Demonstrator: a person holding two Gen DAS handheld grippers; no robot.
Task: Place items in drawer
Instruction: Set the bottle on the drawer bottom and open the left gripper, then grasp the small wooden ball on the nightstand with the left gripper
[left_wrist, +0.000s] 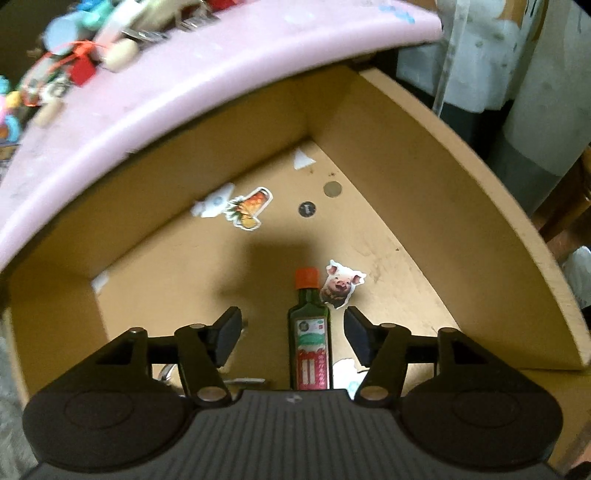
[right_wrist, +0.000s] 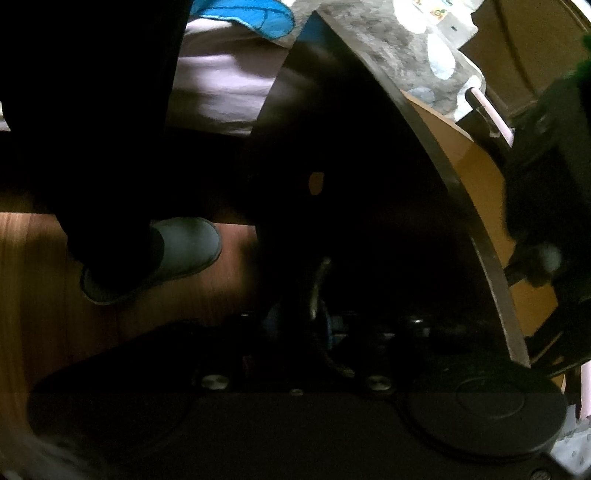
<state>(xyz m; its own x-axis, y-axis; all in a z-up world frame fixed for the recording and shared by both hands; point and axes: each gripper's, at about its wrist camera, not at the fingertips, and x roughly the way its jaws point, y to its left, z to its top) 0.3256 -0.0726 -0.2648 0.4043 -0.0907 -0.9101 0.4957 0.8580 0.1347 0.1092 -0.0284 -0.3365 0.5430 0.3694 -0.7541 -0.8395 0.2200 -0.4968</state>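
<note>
Left gripper (left_wrist: 291, 326) spread wide, bottle (left_wrist: 308, 339) lying free between fingers, low centre, on drawer (left_wrist: 424, 206) floor; right gripper's state unreadable in dark.

The green bottle (left_wrist: 308, 336) loses its base behind the left gripper's body. Trinkets (left_wrist: 92, 55) on the pink tabletop (left_wrist: 207, 74) smear into blur. The right gripper (right_wrist: 317, 328) sits in darkness, fingers possibly closed on something; I can't tell.

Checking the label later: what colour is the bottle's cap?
Orange-red cap on the dark green bottle; left wrist view.
</note>
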